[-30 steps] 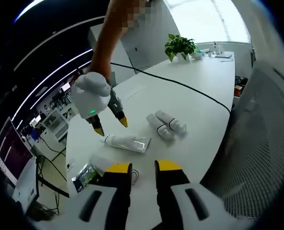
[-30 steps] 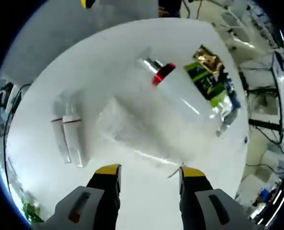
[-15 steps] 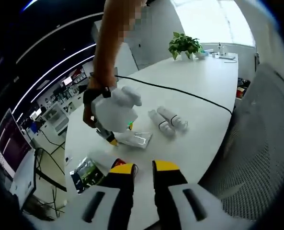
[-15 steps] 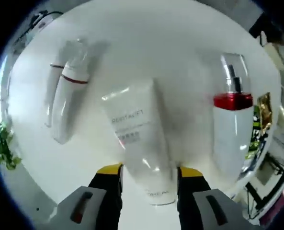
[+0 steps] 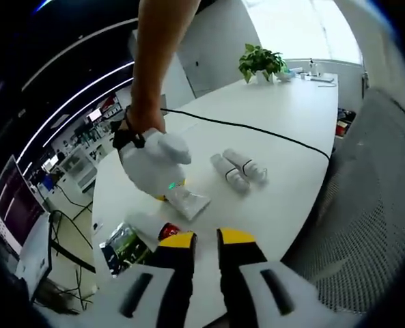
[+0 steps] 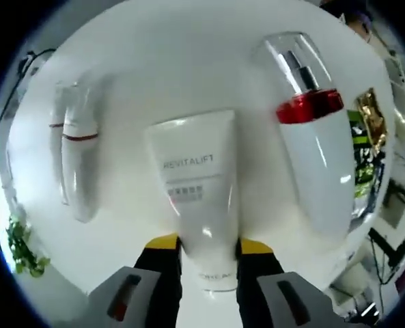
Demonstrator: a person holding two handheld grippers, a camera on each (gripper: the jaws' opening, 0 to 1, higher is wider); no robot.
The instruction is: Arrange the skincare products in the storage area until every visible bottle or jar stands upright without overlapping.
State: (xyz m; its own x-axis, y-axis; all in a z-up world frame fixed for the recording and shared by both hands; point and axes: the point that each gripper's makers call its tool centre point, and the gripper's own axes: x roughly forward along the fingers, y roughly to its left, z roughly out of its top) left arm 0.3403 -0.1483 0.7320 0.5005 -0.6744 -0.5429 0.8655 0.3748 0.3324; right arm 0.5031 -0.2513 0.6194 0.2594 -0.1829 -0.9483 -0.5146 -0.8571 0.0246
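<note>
The REVITALIFT tube (image 6: 197, 198) lies flat on the white table (image 6: 154, 61), its long axis running straight away from the right gripper (image 6: 207, 247): the cap end sits near, between the yellow-tipped jaws, and the flat crimped end points far. The jaws stand narrow, pressed against both sides of the tube's cap end, gripping it. In the left gripper view the same tube (image 5: 186, 201) shows near the middle of the table (image 5: 284, 109), its crimped end toward the right, with the right gripper (image 5: 162, 193) down over its other end.

To the right of the tube in the right gripper view lies a pump bottle with a red collar (image 6: 315, 160), also on its side, its clear cap pointing far. To the left lie two slim white tubes (image 6: 76, 160) side by side and touching, parallel to the big tube. Beyond the pump bottle, at the table's right edge, lie green and gold sachets (image 6: 363, 147).

A gloved hand (image 5: 153, 162) holds the right gripper, wrist bent downward, the bare forearm rising steeply up and away. The left gripper (image 5: 206, 240) hovers apart at the near table edge, its jaws narrow with a slim gap and nothing between them. A black cable (image 5: 257, 128) crosses the table, and a potted plant (image 5: 260, 63) stands at the far end.
</note>
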